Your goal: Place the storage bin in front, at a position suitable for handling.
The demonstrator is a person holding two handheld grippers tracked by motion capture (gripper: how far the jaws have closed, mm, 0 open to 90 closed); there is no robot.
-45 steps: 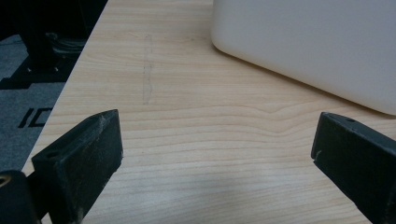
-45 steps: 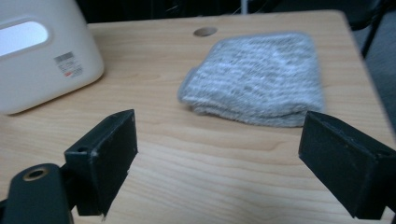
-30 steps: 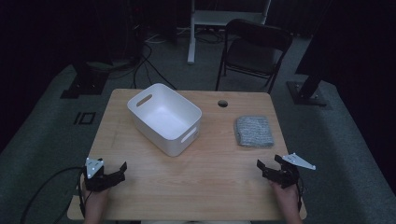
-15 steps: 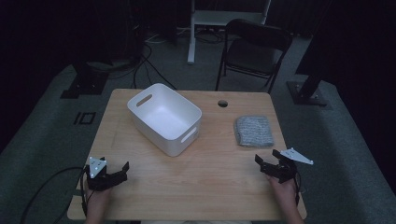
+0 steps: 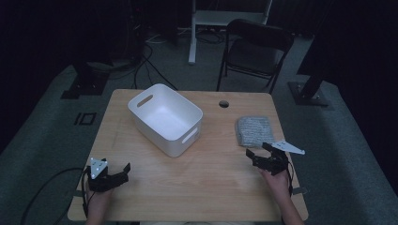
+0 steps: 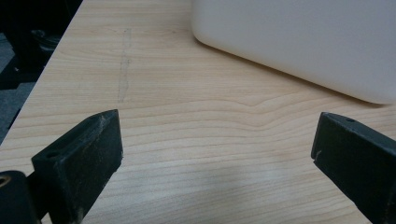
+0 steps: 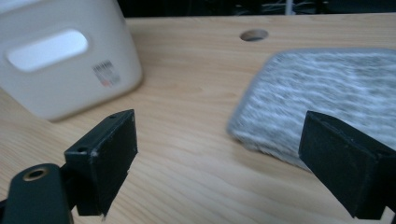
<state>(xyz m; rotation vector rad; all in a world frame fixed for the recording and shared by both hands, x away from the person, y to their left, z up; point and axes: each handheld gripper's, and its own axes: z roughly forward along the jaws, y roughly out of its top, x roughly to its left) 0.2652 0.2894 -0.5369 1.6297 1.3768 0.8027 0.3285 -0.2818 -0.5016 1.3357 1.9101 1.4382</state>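
A white plastic bin [image 5: 165, 118] with handle slots stands empty on the wooden table [image 5: 211, 183], left of centre. A folded grey cloth [image 5: 254, 130] lies at the table's right side. My right gripper [image 5: 260, 152] is open, just short of the cloth's near edge; in the right gripper view the cloth [image 7: 327, 93] lies ahead between the jaws and the bin [image 7: 65, 60] is to the left. My left gripper [image 5: 126, 169] is open near the front left corner, pointing at the bin's wall [image 6: 299, 42], with bare wood between its jaws.
A round cable hole [image 5: 224, 103] is in the table near its far edge. A black folding chair [image 5: 256, 49] stands beyond the table. Cables [image 5: 42, 187] trail over the floor at the left.
My right gripper has moved forward and a little left, closer to the grey cloth. My left gripper has drifted slightly back toward the front edge.
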